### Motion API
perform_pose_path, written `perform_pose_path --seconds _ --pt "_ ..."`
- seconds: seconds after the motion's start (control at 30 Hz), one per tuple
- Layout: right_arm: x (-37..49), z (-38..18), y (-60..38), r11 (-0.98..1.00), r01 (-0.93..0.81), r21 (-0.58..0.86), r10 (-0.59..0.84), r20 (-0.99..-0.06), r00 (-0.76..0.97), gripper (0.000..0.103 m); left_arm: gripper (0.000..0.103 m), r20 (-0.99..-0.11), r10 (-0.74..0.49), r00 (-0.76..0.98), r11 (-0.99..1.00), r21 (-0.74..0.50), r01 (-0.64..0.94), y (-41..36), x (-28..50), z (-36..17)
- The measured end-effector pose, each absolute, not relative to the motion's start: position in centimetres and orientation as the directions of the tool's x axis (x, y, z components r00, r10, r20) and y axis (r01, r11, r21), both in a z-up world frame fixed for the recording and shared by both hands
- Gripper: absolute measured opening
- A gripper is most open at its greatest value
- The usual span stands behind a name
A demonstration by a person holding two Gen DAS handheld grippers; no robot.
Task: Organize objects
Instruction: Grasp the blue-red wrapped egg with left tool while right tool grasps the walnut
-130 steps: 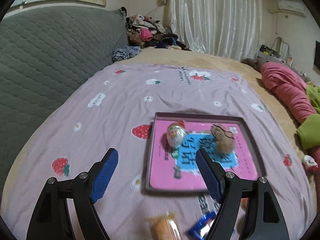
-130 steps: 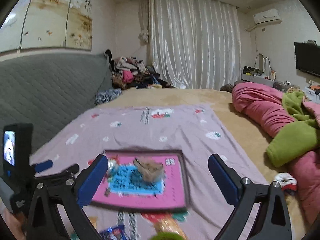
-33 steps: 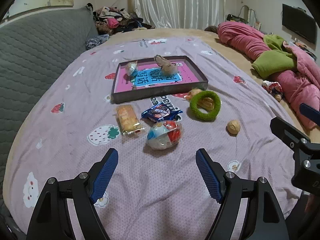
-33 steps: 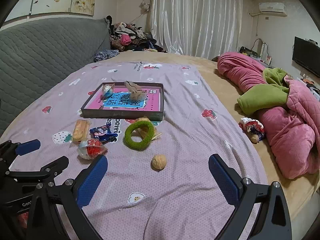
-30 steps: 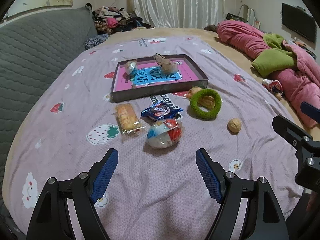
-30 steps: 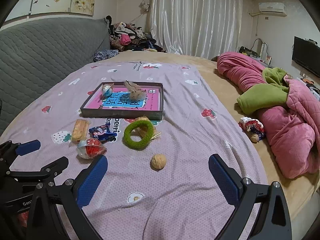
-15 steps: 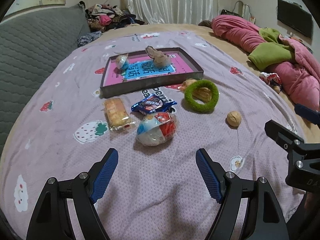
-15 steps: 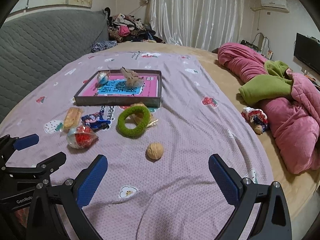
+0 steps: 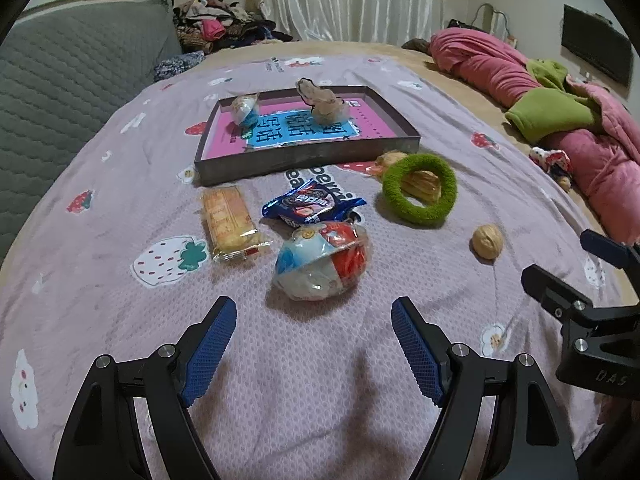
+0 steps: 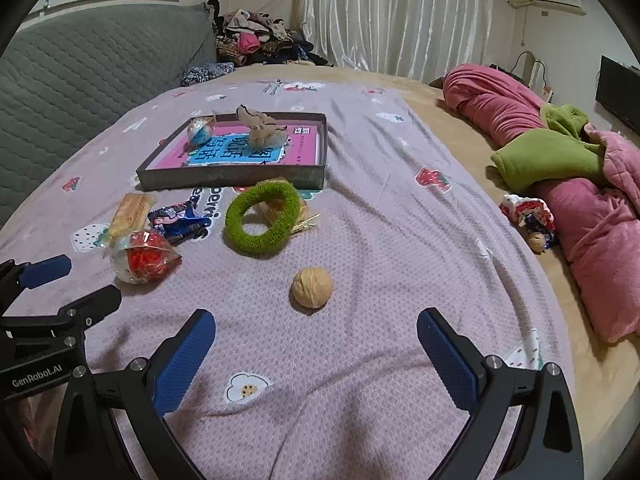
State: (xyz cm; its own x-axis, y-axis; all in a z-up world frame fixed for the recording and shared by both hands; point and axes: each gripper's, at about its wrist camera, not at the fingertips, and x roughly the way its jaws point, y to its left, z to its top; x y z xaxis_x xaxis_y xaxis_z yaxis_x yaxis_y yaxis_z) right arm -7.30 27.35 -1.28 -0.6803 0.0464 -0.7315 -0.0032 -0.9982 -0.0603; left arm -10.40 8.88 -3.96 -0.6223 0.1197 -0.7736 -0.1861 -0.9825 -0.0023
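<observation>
A shallow box with a pink bottom lies on the bed and holds a small wrapped ball and a beige plush toy. In front of it lie a biscuit pack, a blue snack packet, a red-and-white wrapped egg, a green ring over a yellow snack, and a walnut. My left gripper is open, just short of the egg. My right gripper is open, just short of the walnut.
A lilac printed sheet covers the bed. A grey quilted headboard is at the left. Pink and green blankets and a small toy lie at the right. Clothes are piled at the back.
Both grippers pulled back from the box over the last seconds, then dropped lower and moved forward toward the loose items. Nothing was grasped or moved.
</observation>
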Motion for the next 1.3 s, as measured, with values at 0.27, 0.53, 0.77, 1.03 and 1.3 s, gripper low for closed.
perform_pose_path --seconds 0.27,0.53,0.77,1.03,1.3 --pt "-9.1 -2.7 27.4 -0.998 0.01 -0.062 0.04 -0.745 -0.666 0.102 0.081 -0.776 0.108 -0.622 -0.983 0.009 -0.181 9.2 -12.4 -4.7" --pt "-10.6 -3.5 27.6 -0.998 0.027 -0.05 0.02 -0.757 -0.653 0.102 0.081 -0.78 0.112 -0.616 -0.983 0.004 -0.183 9.8 -13.8 -5.7" --pt "-12.1 -4.7 27.8 -0.998 0.041 -0.037 0.003 -0.777 -0.629 0.102 0.081 -0.784 0.116 -0.609 -0.982 0.002 -0.189 10.2 -14.9 -6.6" --pt "-13.7 -6.1 28.3 -0.998 0.056 0.014 -0.044 -0.81 -0.585 0.085 0.081 -0.794 0.118 -0.597 -0.982 -0.006 -0.186 10.3 -16.0 -7.6" --pt "-15.0 -6.8 27.9 -0.997 0.076 0.001 -0.044 -0.824 -0.565 0.066 0.081 -0.798 0.116 -0.591 -0.982 -0.003 -0.19 10.6 -16.6 -8.2"
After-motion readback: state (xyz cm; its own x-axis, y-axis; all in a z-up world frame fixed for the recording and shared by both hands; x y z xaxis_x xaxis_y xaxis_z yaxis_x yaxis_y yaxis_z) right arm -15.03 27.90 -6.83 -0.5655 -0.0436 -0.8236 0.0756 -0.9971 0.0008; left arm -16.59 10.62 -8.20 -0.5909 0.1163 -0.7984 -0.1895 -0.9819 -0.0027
